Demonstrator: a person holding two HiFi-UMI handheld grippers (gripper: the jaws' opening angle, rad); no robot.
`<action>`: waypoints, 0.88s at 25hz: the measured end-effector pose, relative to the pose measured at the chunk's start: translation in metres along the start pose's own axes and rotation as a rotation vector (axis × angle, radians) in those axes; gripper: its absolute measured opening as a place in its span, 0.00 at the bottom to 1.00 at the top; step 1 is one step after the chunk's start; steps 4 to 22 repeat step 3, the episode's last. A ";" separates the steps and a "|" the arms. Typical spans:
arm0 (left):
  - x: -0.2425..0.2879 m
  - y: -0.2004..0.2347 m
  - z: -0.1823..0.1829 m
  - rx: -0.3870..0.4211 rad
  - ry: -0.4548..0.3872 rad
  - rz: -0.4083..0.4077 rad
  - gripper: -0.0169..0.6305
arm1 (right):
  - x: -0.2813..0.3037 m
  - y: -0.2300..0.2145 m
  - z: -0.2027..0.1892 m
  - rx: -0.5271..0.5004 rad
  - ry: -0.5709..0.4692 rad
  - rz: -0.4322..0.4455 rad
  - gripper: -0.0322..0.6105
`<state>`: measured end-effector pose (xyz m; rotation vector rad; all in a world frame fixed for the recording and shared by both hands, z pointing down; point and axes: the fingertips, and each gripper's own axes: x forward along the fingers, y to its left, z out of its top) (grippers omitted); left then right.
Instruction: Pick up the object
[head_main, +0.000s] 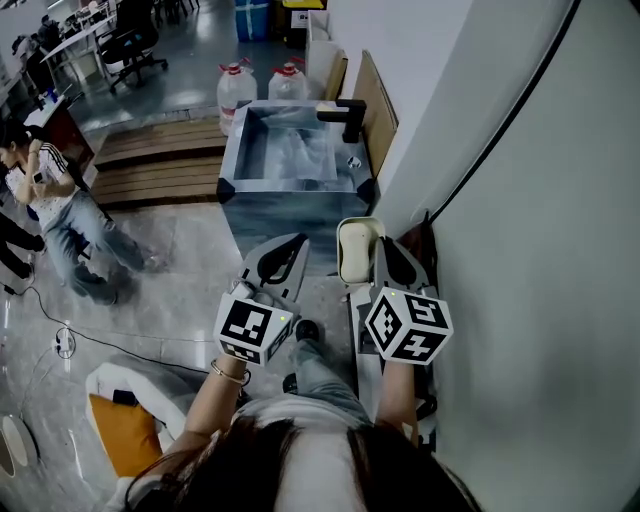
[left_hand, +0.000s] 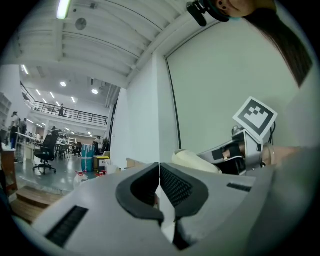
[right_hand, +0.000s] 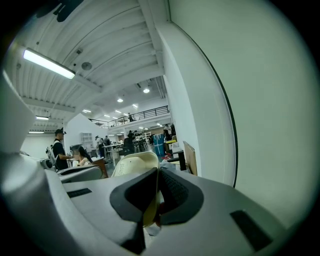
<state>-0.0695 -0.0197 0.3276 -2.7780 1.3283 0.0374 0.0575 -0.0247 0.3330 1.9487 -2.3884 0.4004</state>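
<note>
A cream, slipper-like object (head_main: 356, 250) is held up in front of me, with my right gripper (head_main: 383, 252) shut on its edge. In the right gripper view the cream object (right_hand: 131, 165) stands between the closed jaws and rises above them. My left gripper (head_main: 288, 250) hangs just to the left of it, shut with nothing in it; its jaws (left_hand: 159, 172) meet along one line. From the left gripper view the cream object (left_hand: 194, 161) and the right gripper's marker cube (left_hand: 255, 116) show at the right.
A grey-blue tub (head_main: 228, 160) with a black faucet (head_main: 347, 115) stands ahead on the floor. Two water jugs (head_main: 237, 90) stand behind it, wooden steps (head_main: 160, 160) to its left. A white wall (head_main: 530, 250) runs close on the right. A person (head_main: 60, 205) is at the left.
</note>
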 end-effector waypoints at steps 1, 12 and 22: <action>0.004 0.001 -0.001 0.000 0.002 0.000 0.04 | 0.003 -0.002 0.000 0.000 0.002 0.000 0.10; 0.011 0.004 -0.003 -0.001 0.005 0.000 0.04 | 0.010 -0.006 0.001 0.001 0.006 -0.001 0.10; 0.011 0.004 -0.003 -0.001 0.005 0.000 0.04 | 0.010 -0.006 0.001 0.001 0.006 -0.001 0.10</action>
